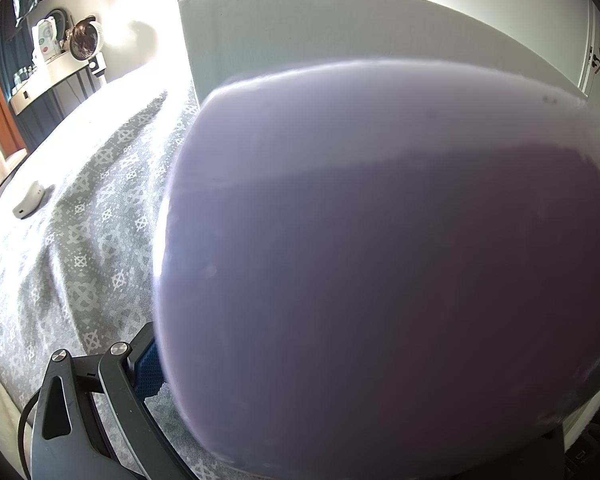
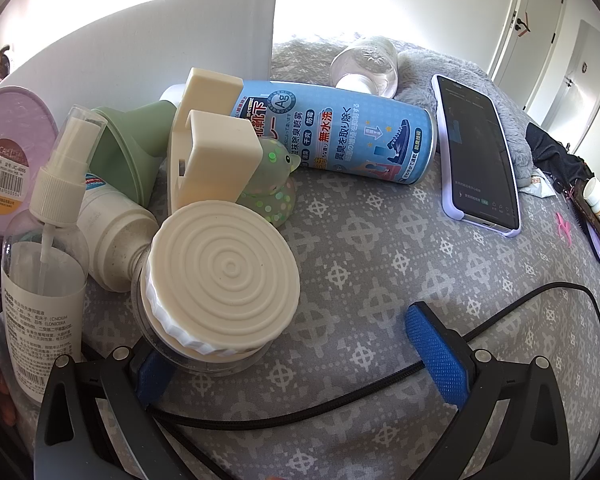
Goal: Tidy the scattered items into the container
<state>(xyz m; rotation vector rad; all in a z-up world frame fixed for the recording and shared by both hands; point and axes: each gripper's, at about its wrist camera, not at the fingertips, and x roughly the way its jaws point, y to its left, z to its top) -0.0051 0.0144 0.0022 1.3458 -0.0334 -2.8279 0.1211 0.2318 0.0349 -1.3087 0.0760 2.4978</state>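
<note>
From the left wrist, a lilac cup is filling most of the frame, pressing against the blue pad of the one visible finger of the left gripper; the other finger is hidden, so I cannot tell whether the jaws are clamping it. Behind it a white box is standing on the grey patterned cover, where a small white case is lying well apart.

From the right wrist, the right gripper is gaping wide, holding nothing. Its left pad is sitting just beside a jar with a ribbed cream lid. Around it are crowding a spray bottle, a green funnel, a cream clip, a speckled toy and a blue can. The lilac cup is showing at the left edge. A phone is lying to the right.
</note>
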